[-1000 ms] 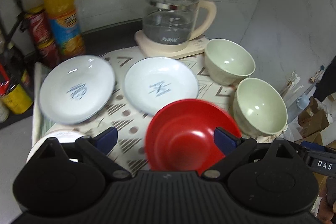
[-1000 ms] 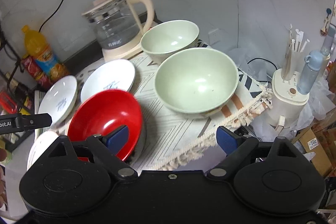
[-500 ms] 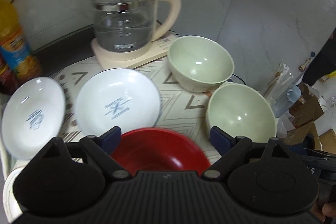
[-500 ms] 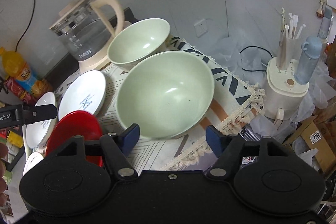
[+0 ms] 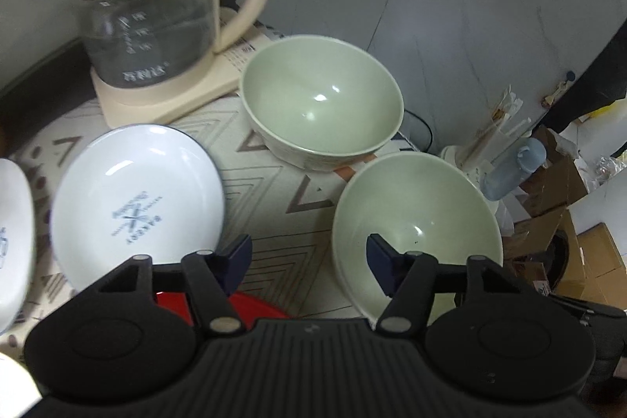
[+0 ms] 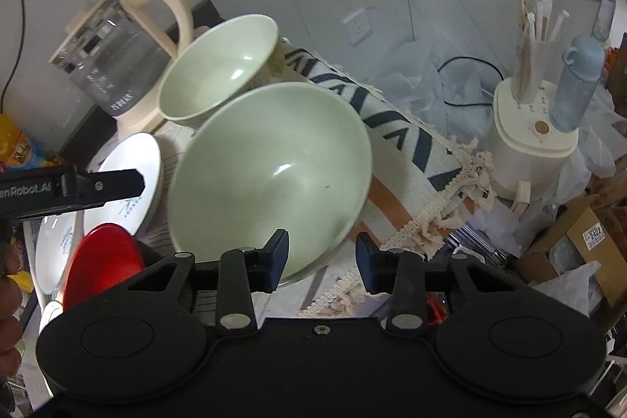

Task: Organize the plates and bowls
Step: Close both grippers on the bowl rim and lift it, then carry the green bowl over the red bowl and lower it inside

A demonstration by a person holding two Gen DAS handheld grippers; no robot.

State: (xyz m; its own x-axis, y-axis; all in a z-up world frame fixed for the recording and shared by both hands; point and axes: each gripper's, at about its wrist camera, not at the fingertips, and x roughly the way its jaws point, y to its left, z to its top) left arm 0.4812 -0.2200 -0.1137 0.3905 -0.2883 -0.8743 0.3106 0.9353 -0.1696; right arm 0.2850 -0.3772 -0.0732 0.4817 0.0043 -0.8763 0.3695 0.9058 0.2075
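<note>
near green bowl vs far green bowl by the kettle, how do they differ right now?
The near green bowl has both grippers at its rim: the right gripper straddles the near edge, jaws just closing. The far green bowl has no gripper near it.

The near green bowl sits near the mat's fringed edge; the far green bowl sits beside the kettle.

Both are pale green, upright and empty.

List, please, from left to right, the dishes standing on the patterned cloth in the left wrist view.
White plate with blue print → farther pale green bowl → nearer pale green bowl.
</note>
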